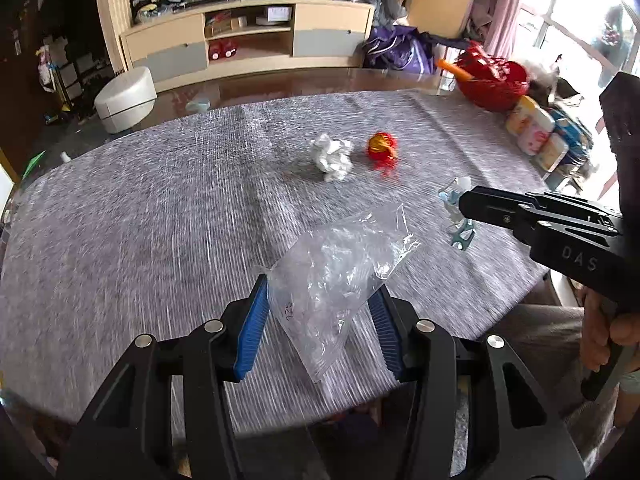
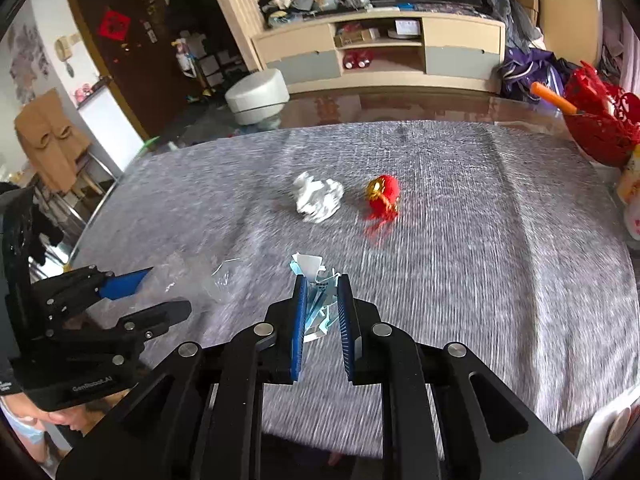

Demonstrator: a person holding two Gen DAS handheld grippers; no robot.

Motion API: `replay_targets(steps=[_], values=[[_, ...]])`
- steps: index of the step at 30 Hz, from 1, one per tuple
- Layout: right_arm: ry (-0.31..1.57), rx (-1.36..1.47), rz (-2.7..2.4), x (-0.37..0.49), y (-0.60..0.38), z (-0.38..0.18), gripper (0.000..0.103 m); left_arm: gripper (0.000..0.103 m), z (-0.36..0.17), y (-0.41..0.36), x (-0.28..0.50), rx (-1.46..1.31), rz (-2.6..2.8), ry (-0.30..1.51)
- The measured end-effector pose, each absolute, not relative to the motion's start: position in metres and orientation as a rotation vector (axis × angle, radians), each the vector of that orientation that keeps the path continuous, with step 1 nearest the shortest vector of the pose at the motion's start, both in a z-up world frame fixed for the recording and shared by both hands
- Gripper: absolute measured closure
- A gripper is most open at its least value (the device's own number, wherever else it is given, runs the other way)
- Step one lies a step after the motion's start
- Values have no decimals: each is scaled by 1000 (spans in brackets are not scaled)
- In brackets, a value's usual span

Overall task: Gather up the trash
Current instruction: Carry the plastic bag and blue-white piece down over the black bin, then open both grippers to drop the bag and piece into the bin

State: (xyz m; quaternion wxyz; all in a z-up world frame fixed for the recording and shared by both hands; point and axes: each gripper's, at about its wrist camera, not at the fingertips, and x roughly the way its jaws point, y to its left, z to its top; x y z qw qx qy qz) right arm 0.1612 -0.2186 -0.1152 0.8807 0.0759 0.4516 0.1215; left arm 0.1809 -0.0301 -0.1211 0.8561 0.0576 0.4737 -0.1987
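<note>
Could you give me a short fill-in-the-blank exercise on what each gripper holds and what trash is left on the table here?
1. The left gripper is shut on a clear ____ bag.
2. The right gripper pinches a crumpled pale ____ and white wrapper.
3. Left on the grey tablecloth are a ball of white paper and a ____ and gold wrapper.

Missing words: plastic; blue; red

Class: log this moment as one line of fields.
left gripper: shut on bag | right gripper: shut on wrapper | on table: tissue, red ball
</note>
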Motion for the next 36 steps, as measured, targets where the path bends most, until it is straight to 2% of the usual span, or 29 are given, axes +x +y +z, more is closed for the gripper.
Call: replay_targets(steps=[7,14,26,36], values=[[928,134,259,96,-212,-115,85,55,-120,-20,110,70,-439,976],[995,166,256,47,-209,-151,84,55,-150,-16,54,31,-427,1023],[1143,194,256,20,-189,-222,85,55,-232,-28,17,52,-387,1175],[1272,197,239,16,-183,-272,84,55,-281,-26,20,62,-351,1295]])
